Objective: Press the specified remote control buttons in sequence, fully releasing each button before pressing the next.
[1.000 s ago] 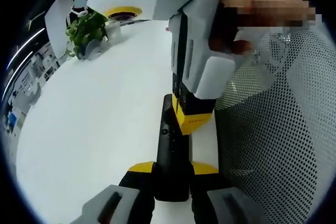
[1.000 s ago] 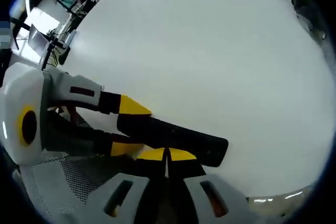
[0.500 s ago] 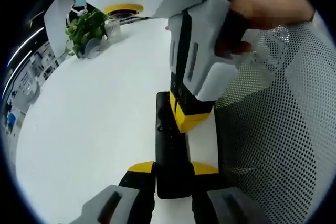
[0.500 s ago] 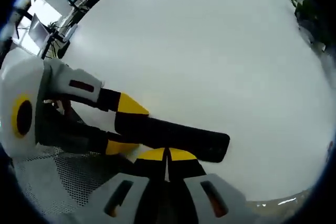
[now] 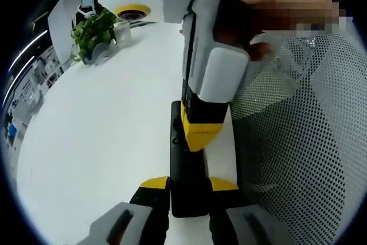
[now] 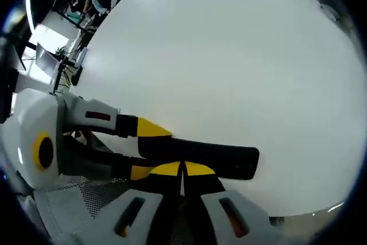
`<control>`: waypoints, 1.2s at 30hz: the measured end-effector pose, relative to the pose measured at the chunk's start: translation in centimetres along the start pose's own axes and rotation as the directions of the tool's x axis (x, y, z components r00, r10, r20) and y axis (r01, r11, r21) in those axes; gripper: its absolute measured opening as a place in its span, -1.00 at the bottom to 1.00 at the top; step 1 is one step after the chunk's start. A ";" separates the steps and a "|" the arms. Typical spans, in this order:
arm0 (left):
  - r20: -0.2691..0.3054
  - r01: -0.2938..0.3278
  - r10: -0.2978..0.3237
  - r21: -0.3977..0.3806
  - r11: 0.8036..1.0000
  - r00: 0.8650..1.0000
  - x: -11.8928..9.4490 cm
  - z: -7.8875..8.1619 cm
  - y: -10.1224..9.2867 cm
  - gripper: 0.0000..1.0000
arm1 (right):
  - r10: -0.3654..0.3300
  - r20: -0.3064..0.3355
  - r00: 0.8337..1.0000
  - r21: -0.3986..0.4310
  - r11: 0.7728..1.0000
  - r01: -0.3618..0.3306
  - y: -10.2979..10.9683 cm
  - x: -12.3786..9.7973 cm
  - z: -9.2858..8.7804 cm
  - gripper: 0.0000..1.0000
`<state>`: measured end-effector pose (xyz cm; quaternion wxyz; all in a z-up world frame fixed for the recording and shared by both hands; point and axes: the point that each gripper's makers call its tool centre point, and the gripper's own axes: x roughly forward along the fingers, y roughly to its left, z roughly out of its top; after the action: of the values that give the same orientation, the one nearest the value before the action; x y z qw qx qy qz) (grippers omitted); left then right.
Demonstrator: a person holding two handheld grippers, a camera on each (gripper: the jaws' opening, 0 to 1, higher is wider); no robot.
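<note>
A black remote [image 5: 182, 159] lies lengthwise along the white table's [image 5: 103, 130] right edge. My left gripper [image 5: 188, 190] is shut on its near end, one yellow-tipped jaw on each side. From above comes my right gripper [image 5: 200, 133], its yellow tips together and resting on the remote's button face, partly hiding its far end. In the right gripper view, my right gripper [image 6: 183, 169] is shut with its tips against the remote [image 6: 223, 156]. The left gripper [image 6: 146, 148] clamps the remote from the left.
A potted green plant [image 5: 94, 31] stands at the table's far left. A white mesh chair back [image 5: 298, 153] sits close beside the table's edge. A hand [image 5: 275, 4] holds the right gripper. The wide table top [image 6: 229, 55] stretches beyond the remote, with people [image 6: 94, 1] far off.
The right gripper's yellow tips have shifted sideways, further over the remote's face. The left gripper and the remote have stayed put.
</note>
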<state>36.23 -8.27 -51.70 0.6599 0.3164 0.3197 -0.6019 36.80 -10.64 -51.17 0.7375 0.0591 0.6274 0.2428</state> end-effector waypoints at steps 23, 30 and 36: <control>0.008 0.017 -0.017 -0.036 0.999 1.000 0.3 0.2 -0.3 -0.50 | -0.023 0.019 1.000 -0.036 0.999 0.024 -0.1 0.2 0.1 -1.00; 0.013 0.015 -0.014 -0.038 0.999 1.000 0.2 0.3 -0.4 -0.50 | -0.029 0.010 1.000 -0.054 0.998 0.029 0.1 0.2 0.1 -1.00; 0.019 0.016 -0.016 -0.038 0.999 1.000 0.3 0.3 -0.3 -0.50 | 0.013 0.016 1.000 -0.023 1.000 -0.013 0.3 0.3 0.3 -1.00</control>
<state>35.93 -8.66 -51.76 0.6640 0.2955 0.3277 -0.6037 37.00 -10.23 -51.28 0.7416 0.0568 0.6182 0.2543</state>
